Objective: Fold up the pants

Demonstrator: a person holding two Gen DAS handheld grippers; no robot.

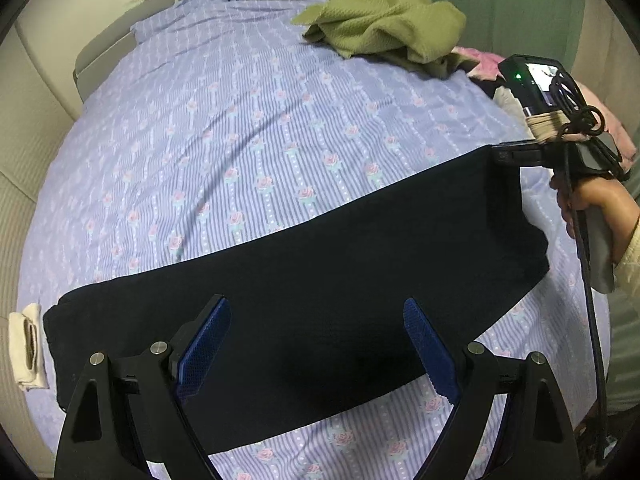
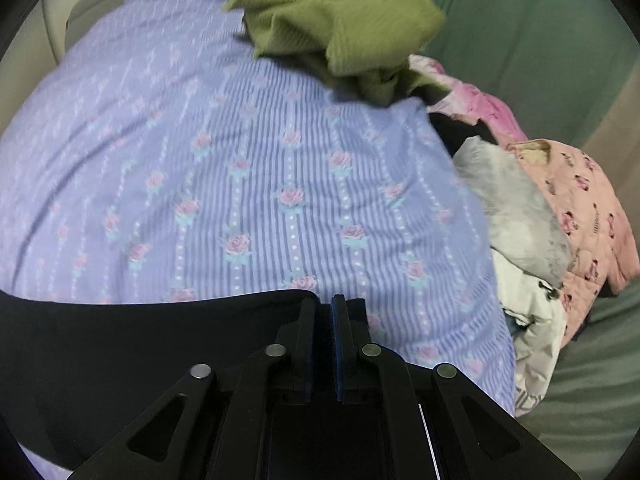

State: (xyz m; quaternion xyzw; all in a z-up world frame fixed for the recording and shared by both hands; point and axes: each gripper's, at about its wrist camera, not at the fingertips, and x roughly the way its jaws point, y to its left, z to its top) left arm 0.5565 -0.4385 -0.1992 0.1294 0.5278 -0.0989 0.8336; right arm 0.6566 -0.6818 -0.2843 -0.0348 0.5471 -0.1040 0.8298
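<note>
The dark navy pants (image 1: pixel 320 280) lie in a long band across the near part of the bed. My left gripper (image 1: pixel 316 344) is open above the pants' middle, blue pads wide apart, holding nothing. My right gripper (image 1: pixel 508 154) is at the pants' far right corner and lifts that edge. In the right wrist view the right gripper (image 2: pixel 323 312) is shut on the pants (image 2: pixel 120 344), with the dark cloth running off to the left from its fingers.
The bed has a lilac striped floral sheet (image 1: pixel 248 128). A green knit garment (image 1: pixel 384 16) lies at the far side. A pile of pink, grey and white clothes (image 2: pixel 552 216) lies at the right edge. A folded cream cloth (image 1: pixel 28 344) is at the left edge.
</note>
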